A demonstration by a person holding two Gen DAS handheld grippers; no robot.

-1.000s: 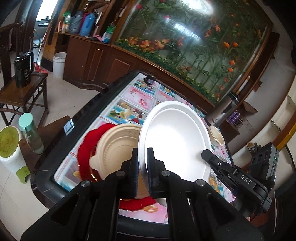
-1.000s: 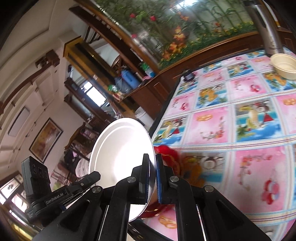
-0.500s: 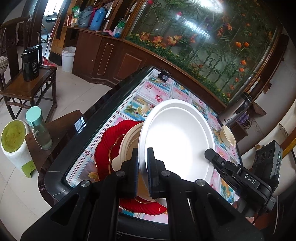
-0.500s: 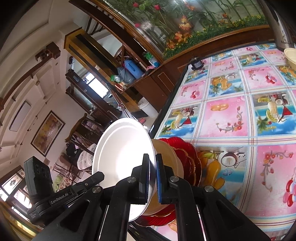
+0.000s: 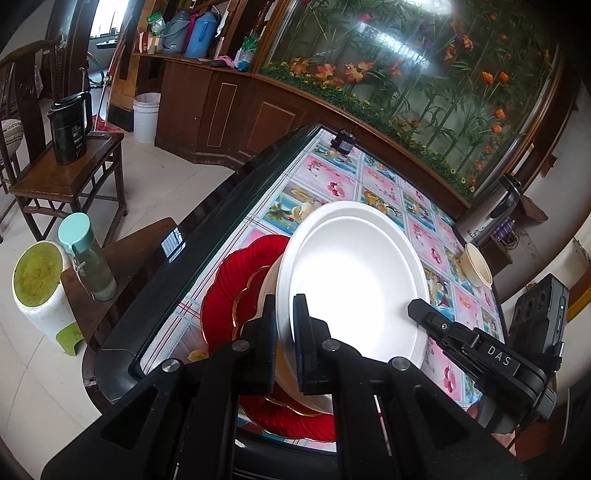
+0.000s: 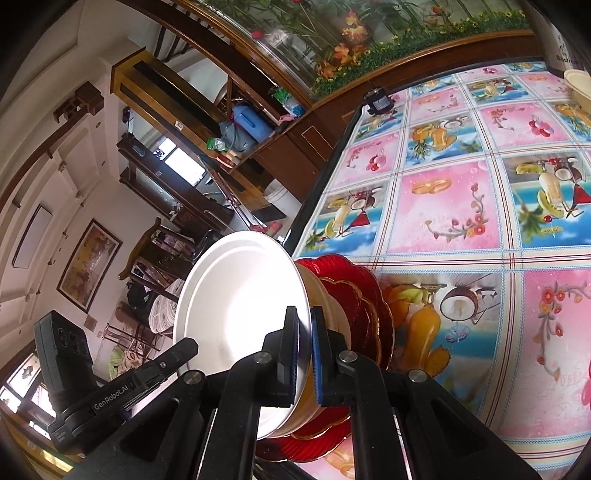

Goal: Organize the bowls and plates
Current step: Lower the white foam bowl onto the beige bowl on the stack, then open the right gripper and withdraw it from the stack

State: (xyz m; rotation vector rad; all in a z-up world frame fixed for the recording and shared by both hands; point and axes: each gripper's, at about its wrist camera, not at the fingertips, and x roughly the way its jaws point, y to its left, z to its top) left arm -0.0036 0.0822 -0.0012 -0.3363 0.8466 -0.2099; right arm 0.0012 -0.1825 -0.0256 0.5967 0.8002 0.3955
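Left gripper (image 5: 285,345): nearest the camera, jaws pinched tight on the near rim of the white plate (image 5: 354,280), one pad on each face of the rim.
Right gripper (image 6: 303,356): likewise clamped on the same plate's rim on the opposite side; in the left view it shows as a black arm (image 5: 476,347) reaching the plate's right edge.
White plate: held tilted between the two grippers, right over the stack — whether it already rests on the bowl beneath cannot be told.
Stack under the plate: a tan bowl (image 6: 327,306) sits in a red scalloped plate with a gold edge (image 5: 236,291), which lies on a larger red plate (image 6: 354,269) near the table's near corner.
Table (image 5: 207,236): dark glossy frame, top covered by a cloth of pink and blue squares with fruit and drink pictures (image 6: 443,206).
Small tan bowl (image 5: 476,264): empty, standing alone toward the table's far right side, well apart from the stack.
Steel flask (image 5: 491,210): upright just beyond that bowl, at the table's far edge.
Small black object (image 5: 343,142): at the far corner of the table, too small to identify.
Floor side: a bottle with a mint-green cap (image 5: 86,256) on a low dark stand beside the table; next to it a white stool with a green top (image 5: 38,284).
Farther left: a black electric kettle (image 5: 70,127) on a wooden chair seat, and a white bucket (image 5: 147,116) on the floor.
Back of room: a dark wood cabinet — blue and grey thermos jugs (image 5: 188,33) on its counter — under a large curved glass tank of green stems and orange flowers (image 5: 424,74).
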